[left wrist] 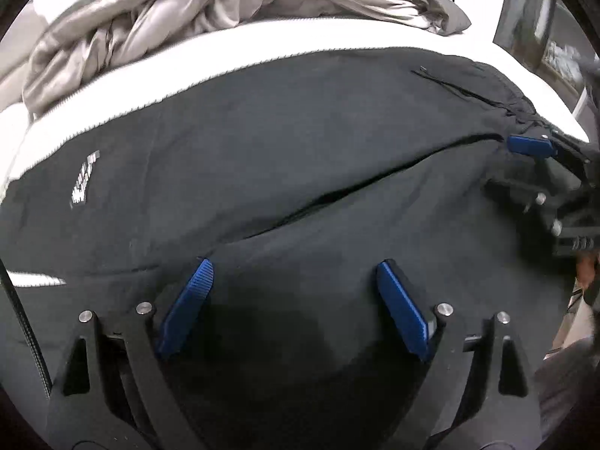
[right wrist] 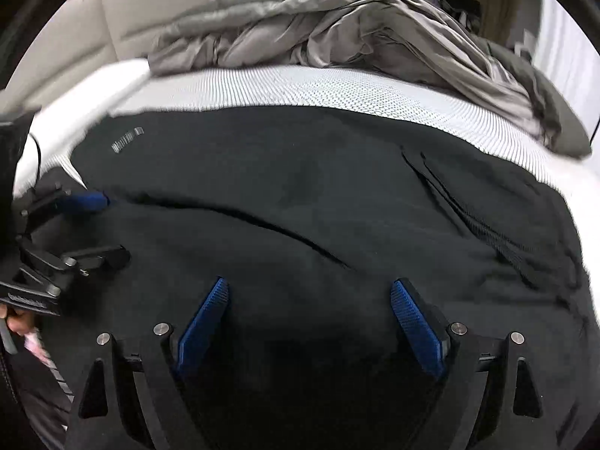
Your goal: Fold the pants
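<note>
The left gripper (left wrist: 294, 272) is hanging over the black pants (left wrist: 285, 142) with its blue fingers (left wrist: 185, 309) spread wide apart and nothing between them but the dark cloth lying below. The right gripper (right wrist: 309, 290) is doing the same just beside it, its fingers (right wrist: 416, 328) standing wide and gripping nothing. Each gripper is showing at the edge of the other's view, low over the fabric. The pants are lying spread flat across the near part of the bed (right wrist: 300, 86), one layer overlapping another along a long slanting edge, a zipped pocket (right wrist: 468, 221) toward one end and a small pale logo (left wrist: 85, 182) toward the other. Behind them a crumpled grey duvet (right wrist: 337, 26) is sitting heaped on the white mattress.
</note>
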Available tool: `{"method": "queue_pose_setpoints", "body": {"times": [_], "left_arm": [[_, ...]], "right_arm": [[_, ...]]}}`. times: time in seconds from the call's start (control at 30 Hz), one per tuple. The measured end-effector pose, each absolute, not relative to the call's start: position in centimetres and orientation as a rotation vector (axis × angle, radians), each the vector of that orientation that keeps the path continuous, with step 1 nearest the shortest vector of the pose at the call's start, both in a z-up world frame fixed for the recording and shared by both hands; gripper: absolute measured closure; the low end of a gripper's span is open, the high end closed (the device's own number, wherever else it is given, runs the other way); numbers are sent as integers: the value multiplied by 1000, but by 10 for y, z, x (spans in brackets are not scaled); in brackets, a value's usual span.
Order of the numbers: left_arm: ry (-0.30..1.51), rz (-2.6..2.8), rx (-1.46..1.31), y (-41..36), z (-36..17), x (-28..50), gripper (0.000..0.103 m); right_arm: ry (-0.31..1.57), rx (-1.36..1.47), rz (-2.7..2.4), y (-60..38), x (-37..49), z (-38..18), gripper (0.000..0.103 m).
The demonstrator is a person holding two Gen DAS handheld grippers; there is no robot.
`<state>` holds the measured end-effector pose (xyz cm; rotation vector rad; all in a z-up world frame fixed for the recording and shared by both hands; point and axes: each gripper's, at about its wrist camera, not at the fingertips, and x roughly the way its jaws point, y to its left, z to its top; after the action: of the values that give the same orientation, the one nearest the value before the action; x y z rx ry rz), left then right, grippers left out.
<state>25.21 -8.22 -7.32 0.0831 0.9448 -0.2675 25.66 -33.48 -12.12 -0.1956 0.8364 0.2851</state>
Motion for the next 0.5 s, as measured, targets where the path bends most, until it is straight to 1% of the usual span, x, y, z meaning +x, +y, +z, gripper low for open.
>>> {"method": "queue_pose_setpoints", "body": {"times": [0.1,0.13,0.2,0.27,0.4,0.5], "left_arm": [[932,-272,41,-50,-70,240,15],[924,-258,46,-40,-72,237,15],[917,-168,88,-22,-74,222,11],[901,-121,56,-5,-70,210,11],[838,-61,-19,17,-51,172,11],[800,-177,-28,1,-44,155,10]], "right_arm": [[852,-191,148,-382,262,-129,13],[854,-190,87,-403,258,-131,10],[859,-138,10,-448,247,-137,10],[837,-83,-4,-473,236,-135,10],[779,-80,12,-464,212,-116,10],[742,-49,118,-425,190,-100,10]]}}
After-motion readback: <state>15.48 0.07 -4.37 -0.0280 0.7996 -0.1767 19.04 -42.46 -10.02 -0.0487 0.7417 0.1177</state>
